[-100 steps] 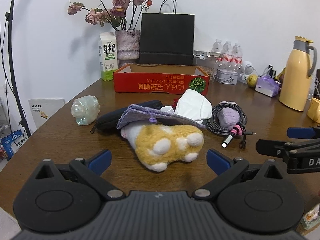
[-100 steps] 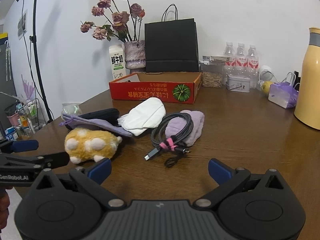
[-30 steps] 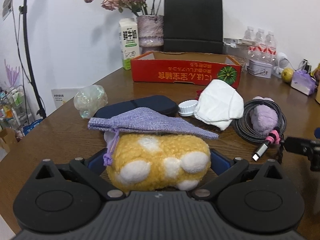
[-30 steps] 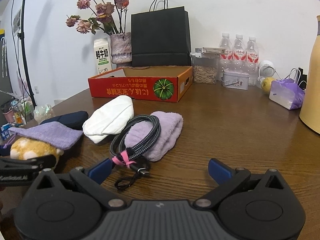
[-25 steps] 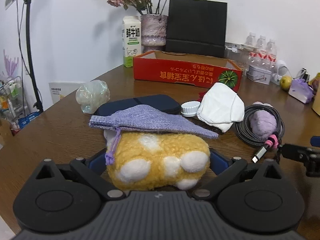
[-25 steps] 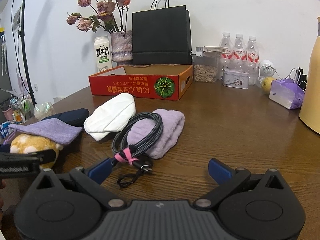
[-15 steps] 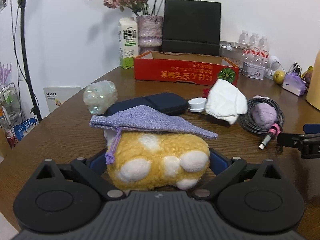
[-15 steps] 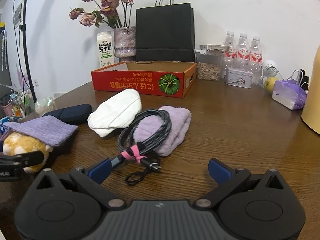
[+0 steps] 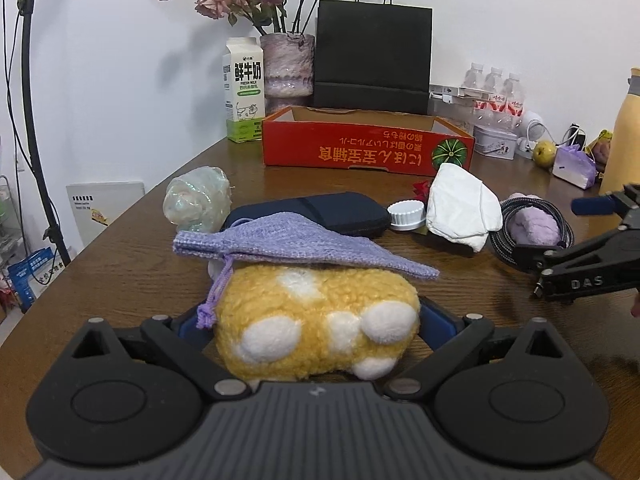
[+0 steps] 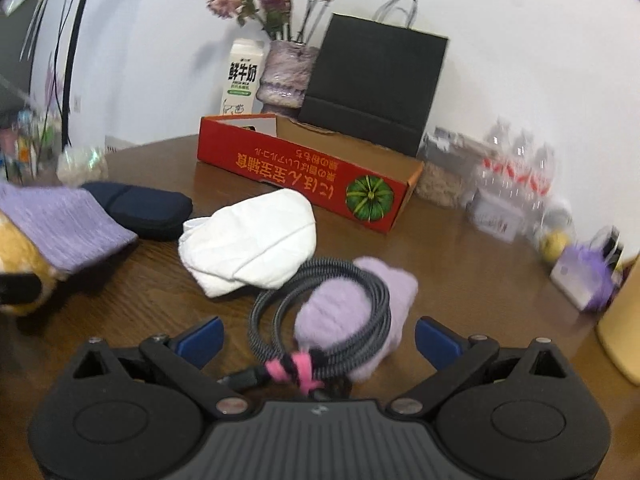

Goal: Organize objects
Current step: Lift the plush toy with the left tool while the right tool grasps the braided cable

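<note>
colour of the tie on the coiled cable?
Pink tie on the grey braided cable; clearest in the right wrist view.

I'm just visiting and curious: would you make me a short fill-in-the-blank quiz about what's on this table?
The left gripper is closed on a yellow ____ toy.
Draped over that toy lies a ____ knitted pouch.
The coiled cable rests on a fluffy purple ____.
The red box shows a green ____.

Missing words: plush; purple; sock; pumpkin

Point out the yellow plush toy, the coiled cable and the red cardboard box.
yellow plush toy (image 9: pixel 316 320): left wrist view, its fuzzy back.
coiled cable (image 10: pixel 276 312): right wrist view, left side of the braided loop.
red cardboard box (image 9: pixel 360 154): left wrist view, printed front wall.
</note>
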Demonstrator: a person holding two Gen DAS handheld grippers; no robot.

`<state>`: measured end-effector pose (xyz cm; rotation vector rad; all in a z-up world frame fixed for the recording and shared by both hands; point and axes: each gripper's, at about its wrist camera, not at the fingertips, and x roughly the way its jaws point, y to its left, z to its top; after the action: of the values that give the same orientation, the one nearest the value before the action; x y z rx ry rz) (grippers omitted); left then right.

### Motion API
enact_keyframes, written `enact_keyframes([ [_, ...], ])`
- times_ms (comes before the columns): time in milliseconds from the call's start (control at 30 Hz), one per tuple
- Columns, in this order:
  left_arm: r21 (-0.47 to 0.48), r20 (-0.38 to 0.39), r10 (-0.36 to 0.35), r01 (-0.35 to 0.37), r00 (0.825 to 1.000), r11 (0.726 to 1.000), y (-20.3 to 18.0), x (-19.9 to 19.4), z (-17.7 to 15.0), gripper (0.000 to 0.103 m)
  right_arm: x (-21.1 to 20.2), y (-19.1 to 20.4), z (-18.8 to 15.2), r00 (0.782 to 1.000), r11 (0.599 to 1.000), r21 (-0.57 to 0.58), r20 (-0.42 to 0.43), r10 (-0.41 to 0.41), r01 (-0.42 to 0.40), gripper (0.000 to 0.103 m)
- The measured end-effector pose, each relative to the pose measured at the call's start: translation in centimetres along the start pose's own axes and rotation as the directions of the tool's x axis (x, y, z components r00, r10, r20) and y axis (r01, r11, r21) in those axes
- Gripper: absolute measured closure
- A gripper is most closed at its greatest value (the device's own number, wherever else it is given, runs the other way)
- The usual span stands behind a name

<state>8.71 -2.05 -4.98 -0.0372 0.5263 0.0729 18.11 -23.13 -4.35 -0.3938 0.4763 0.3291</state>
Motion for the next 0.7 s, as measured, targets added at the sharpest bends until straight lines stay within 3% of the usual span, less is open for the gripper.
enact_keyframes([
  [133, -0.003, 0.001, -0.024, 0.024, 1.000, 1.000, 0.3, 0.1, 0.0, 0.002, 0.9, 1.4, 0.5, 1.000, 0.995, -0.096, -0.002, -0.013, 0.013, 0.010],
  [267, 0.012, -0.001, -0.042, 0.042, 0.999, 0.999, 0.3, 0.1, 0.1, 0.002, 1.2, 2.4, -0.1, 0.999, 0.984, -0.173, 0.015, -0.038, 0.040, 0.011],
  [500, 0.029, 0.017, -0.045, 0.045, 0.999, 0.999, 0.7, -0.5, 0.5, 0.005, 1.6, 1.0, -0.1, 0.999, 0.991, -0.127, -0.011, -0.031, 0.030, 0.017],
  [700, 0.051, 0.036, -0.053, 0.051, 0.998, 0.997, 0.5, -1.6, 1.1, 0.006, 1.1, 0.1, -0.2, 1.000, 0.998, -0.060, 0.000, 0.027, -0.027, 0.019],
])
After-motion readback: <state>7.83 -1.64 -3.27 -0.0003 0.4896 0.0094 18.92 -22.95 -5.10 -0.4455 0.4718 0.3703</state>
